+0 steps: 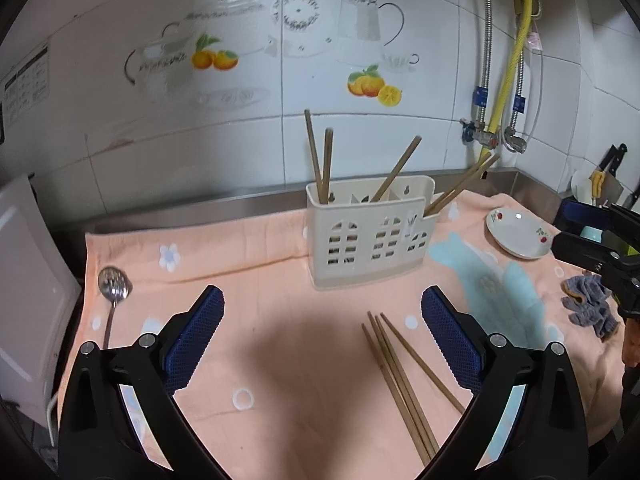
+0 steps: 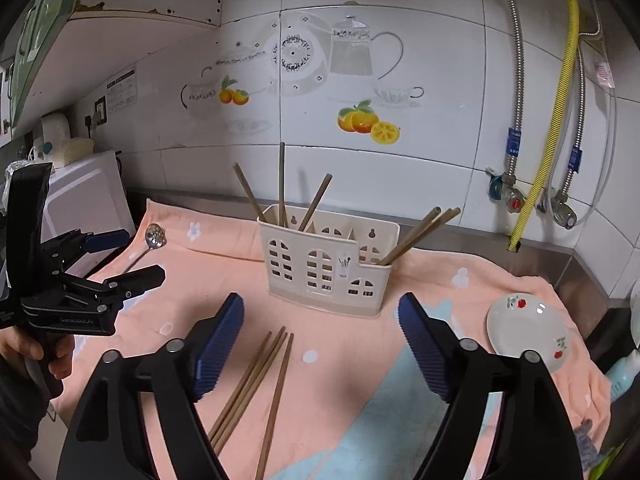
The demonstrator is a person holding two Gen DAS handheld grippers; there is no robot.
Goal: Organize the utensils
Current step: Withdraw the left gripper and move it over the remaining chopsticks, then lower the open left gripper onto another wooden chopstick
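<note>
A cream utensil holder (image 1: 370,234) (image 2: 326,266) stands on the peach towel (image 1: 260,264) (image 2: 352,344) with several wooden chopsticks upright in it. Several loose chopsticks (image 1: 404,376) (image 2: 256,384) lie on the towel in front of it. A metal slotted spoon (image 1: 113,292) (image 2: 150,242) lies at the towel's left edge. My left gripper (image 1: 322,308) is open and empty above the towel, left of the loose chopsticks; it also shows in the right wrist view (image 2: 120,258). My right gripper (image 2: 320,312) is open and empty above the loose chopsticks; it shows at the right in the left wrist view (image 1: 568,232).
A white floral plate (image 1: 518,232) (image 2: 528,330) sits on the towel at the right. A grey cloth (image 1: 590,304) lies near the right edge. A white appliance (image 1: 28,276) (image 2: 86,196) stands at the left. Pipes and valves (image 1: 492,136) (image 2: 520,196) run down the tiled wall.
</note>
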